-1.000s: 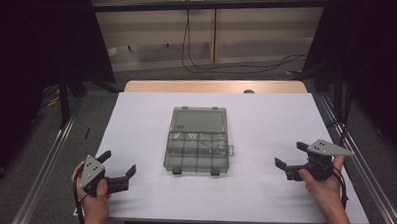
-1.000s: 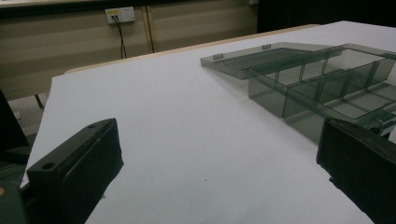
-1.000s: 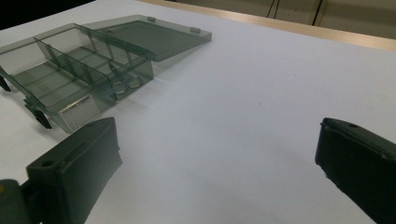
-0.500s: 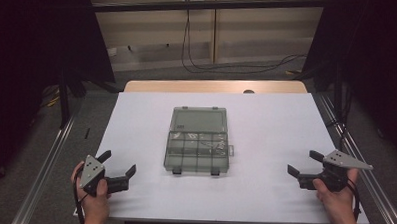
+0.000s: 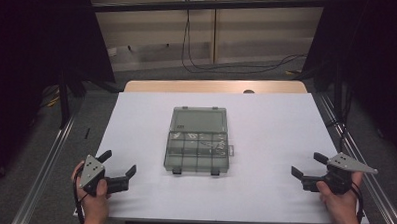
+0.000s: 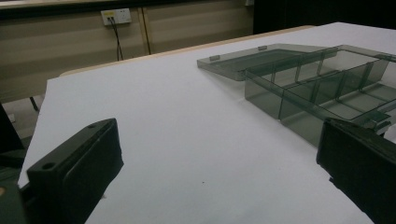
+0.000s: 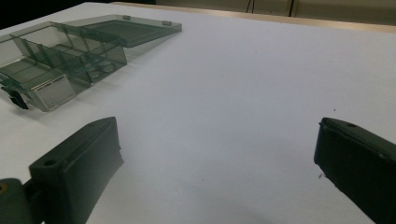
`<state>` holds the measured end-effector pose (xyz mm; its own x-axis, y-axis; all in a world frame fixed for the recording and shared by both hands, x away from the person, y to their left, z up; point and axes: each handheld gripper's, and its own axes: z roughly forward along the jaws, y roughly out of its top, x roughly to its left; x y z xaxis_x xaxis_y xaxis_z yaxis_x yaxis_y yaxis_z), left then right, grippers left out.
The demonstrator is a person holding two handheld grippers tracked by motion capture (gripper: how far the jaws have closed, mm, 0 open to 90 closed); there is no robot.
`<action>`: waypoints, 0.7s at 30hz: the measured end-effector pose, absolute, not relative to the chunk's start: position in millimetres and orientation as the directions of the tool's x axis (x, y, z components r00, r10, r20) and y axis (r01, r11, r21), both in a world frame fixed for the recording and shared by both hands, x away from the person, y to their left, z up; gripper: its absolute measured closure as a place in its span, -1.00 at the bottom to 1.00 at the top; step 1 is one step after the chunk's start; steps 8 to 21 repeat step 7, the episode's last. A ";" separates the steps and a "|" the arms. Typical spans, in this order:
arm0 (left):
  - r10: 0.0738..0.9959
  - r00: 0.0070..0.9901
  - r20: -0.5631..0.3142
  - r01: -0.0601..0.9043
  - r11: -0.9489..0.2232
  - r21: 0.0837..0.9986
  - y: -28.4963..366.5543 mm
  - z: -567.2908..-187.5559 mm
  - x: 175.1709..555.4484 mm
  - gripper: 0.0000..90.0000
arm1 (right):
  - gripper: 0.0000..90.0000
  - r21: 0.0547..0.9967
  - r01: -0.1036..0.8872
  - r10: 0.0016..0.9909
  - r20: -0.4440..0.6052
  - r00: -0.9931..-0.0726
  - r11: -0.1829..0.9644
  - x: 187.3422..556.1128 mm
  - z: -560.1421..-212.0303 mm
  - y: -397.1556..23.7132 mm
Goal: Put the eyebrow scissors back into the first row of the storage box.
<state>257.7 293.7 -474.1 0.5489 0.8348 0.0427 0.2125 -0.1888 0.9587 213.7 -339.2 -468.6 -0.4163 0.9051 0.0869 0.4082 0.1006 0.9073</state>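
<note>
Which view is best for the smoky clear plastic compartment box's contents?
High view: the smoky clear plastic compartment box is seen whole from above, lid open. Left gripper view and right gripper view show it edge-on, partly cropped.

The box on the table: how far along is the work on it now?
Done: the box lies open, its lid flat on the table behind the compartments; a few small parts show in some of them. In hand: nothing; the left gripper and right gripper are both open, empty, and apart from the box at the near corners. Left: any handling of the box or parts has yet to begin.
</note>
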 end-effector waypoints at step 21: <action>0.837 0.545 0.049 0.215 -0.196 0.957 293.3 -473.9 257.6 -1.00 | -1.00 0.907 0.408 0.906 0.085 -0.416 0.102 213.7 -469.5 -339.0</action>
